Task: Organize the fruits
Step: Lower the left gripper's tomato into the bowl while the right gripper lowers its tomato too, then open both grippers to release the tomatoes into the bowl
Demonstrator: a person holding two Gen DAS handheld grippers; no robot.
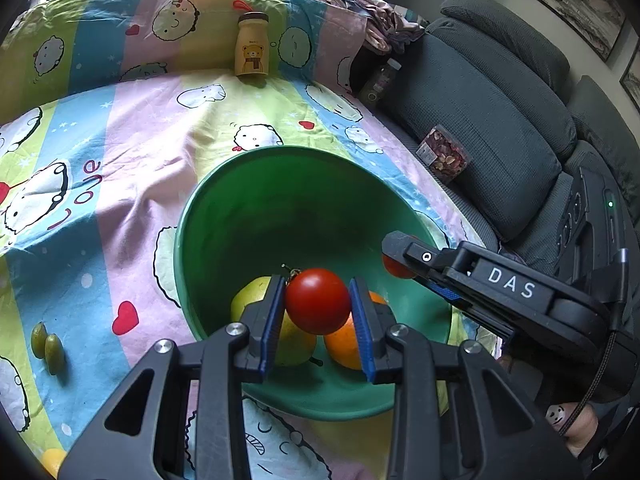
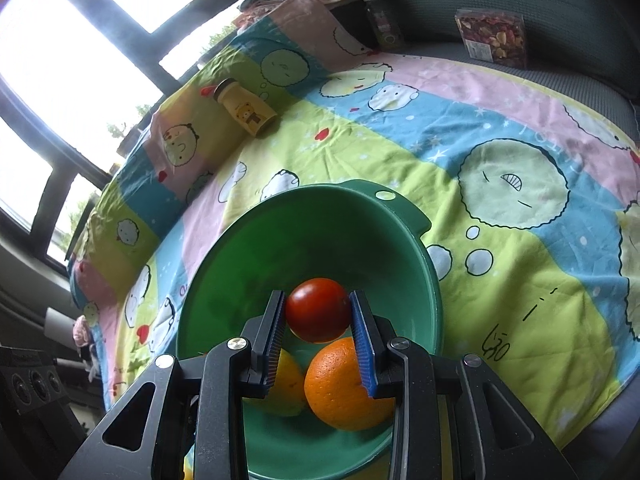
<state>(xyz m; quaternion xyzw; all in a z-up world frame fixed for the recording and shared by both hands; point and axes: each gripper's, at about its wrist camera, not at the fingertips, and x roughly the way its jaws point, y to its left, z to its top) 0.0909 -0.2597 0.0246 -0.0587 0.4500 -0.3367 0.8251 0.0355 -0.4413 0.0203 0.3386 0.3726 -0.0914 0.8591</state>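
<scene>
Two red tomatoes are held up over the green bowl [image 1: 208, 208], one in each gripper. The left gripper [image 1: 318, 312] has its two blue pads pressed on the sides of one red tomato [image 1: 318, 300], so it is closed around it. The right gripper [image 2: 318, 320] is closed the same way on the other red tomato [image 2: 318, 310]. In the left wrist view the right gripper reaches in from the right side of the bowl, and a bit of its tomato peeks out behind its tip.

Down inside the bowl sit an orange [image 2: 344, 384] and a yellow-green pear [image 1: 296, 344]. They lie side by side at the near end of the bowl, the pear on the left and the orange on the right.

The bowl rests on a bright cartoon blanket [image 1: 132, 160] with stripes, hearts and little faces. On the blanket, to the near left of the bowl, lie two small green fruits [image 1: 48, 346], touching each other. Far back stands a yellow bottle with a bear on it [image 1: 252, 46]. To the right is a grey sofa [image 1: 500, 120] with a clear box of dried snacks [image 1: 442, 154] on it.
</scene>
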